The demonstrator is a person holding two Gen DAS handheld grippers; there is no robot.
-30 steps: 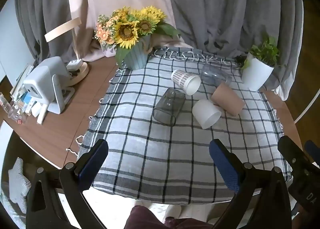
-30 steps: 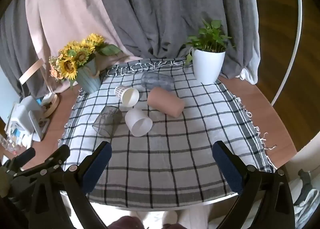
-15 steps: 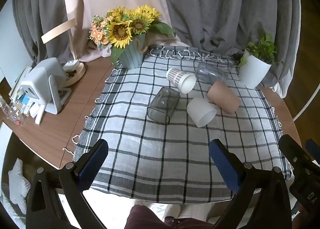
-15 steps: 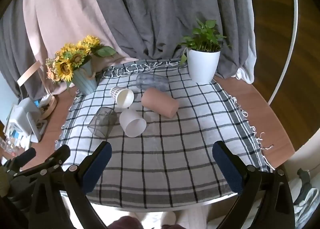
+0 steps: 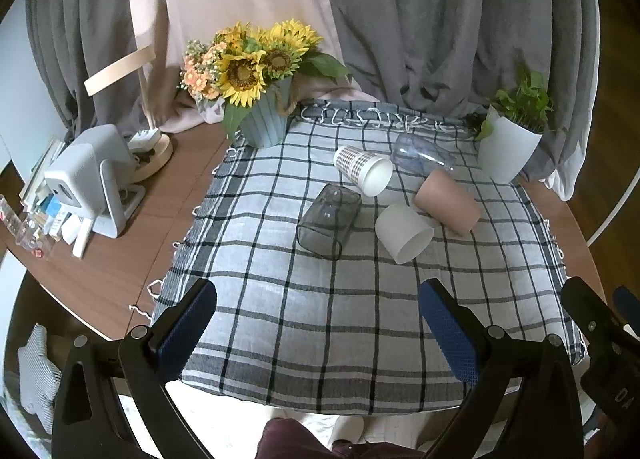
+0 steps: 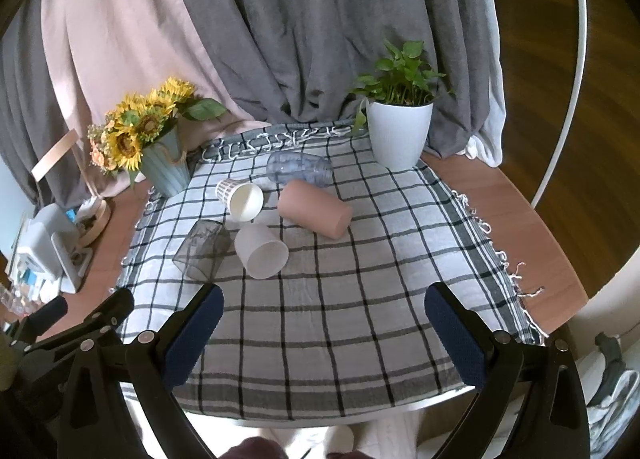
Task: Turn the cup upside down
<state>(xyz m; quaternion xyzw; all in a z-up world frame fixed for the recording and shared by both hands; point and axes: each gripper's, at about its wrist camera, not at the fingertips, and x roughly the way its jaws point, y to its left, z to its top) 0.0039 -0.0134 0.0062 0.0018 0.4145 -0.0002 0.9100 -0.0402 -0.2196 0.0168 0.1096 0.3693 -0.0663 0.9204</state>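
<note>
Five cups lay on their sides in a cluster on the checked cloth (image 5: 280, 331), toward its far half. White cup (image 5: 404, 233) (image 6: 261, 251): long axis ran near-to-far, mouth toward the cameras and a little right. Grey cup (image 5: 328, 215) (image 6: 202, 250), just left of it: mouth also nearward, angled left. Paper cup (image 5: 363, 170) (image 6: 240, 195), farther back: mouth toward the cameras. Tan cup (image 5: 446, 203) (image 6: 315, 209): axis slanted across the cloth, its wider end lower right; whether that end was open could not be told. Clear cup (image 5: 422, 157) (image 6: 300, 170), farthest: transparent, so which end was the mouth was hard to make out.

Left gripper (image 5: 318, 329) and right gripper (image 6: 323, 333) hung over the cloth's near edge, jaws wide apart, empty. All cups lay well ahead of both, nothing touching. Gripper bodies ran off the bottom edge.
</note>
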